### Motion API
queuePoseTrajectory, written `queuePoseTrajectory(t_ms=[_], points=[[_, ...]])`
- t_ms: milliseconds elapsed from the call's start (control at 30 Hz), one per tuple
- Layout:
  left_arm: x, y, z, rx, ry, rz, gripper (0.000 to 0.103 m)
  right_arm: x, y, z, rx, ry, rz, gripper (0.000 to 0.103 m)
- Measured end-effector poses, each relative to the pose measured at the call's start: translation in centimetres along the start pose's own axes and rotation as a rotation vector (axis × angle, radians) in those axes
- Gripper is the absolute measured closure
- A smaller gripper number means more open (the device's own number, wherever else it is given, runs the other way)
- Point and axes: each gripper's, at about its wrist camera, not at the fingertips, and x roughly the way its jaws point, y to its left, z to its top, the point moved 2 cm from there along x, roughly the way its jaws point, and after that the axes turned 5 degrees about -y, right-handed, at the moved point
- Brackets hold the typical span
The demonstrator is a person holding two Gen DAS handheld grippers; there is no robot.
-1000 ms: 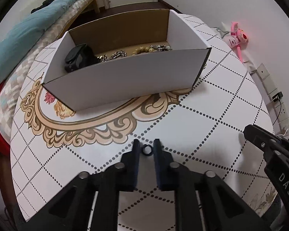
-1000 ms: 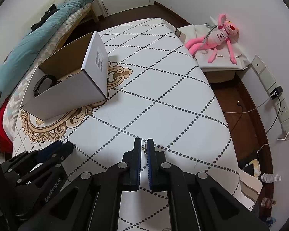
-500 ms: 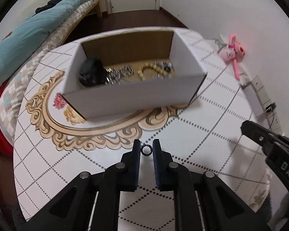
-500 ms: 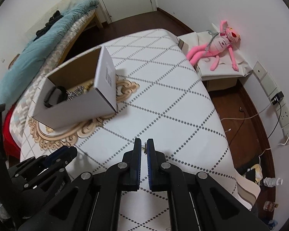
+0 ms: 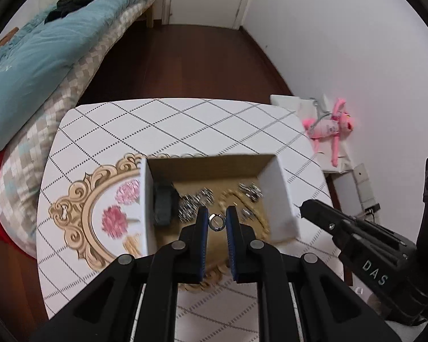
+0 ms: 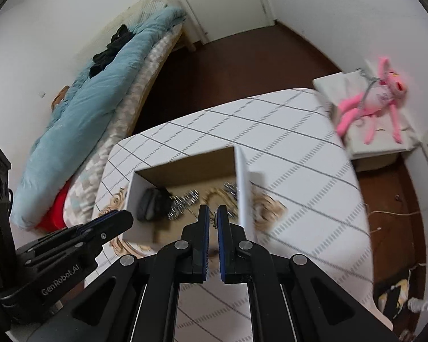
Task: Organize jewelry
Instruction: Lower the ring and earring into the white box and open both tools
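Left claw (image 5: 216, 223) pinches a ring (image 5: 216, 222) above the box (image 5: 282, 199) — right claw (image 6: 211, 219) clamped, perhaps on something tiny.

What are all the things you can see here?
box: one, white outside and brown inside, on the table
table: one, white with dotted diamonds and a gold ornament
ring: one, silver, between the left pads, over the box
black item: one, at the box's left end
chains and beads: several, silver and gold, on the box floor
plush toy: one, pink, beside the table
bed: one, teal blanket
left hand-held gripper: black, shut on the ring
right hand-held gripper: black, shut on something small
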Motion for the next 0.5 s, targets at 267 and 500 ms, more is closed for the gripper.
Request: queuePoseTrajectory(t_ms=[267,500], points=[[2.8,2.0,3.0,-0.036,0.103,0.05,0.088,6.2,0.5,2.7,-0.031,0.174,0.002,0.097],[1.9,3.6,4.4,-0.063,0.053,0.132,0.037,7.7,0.1,4.0,-0.029,0.236,-0.014,0.079]])
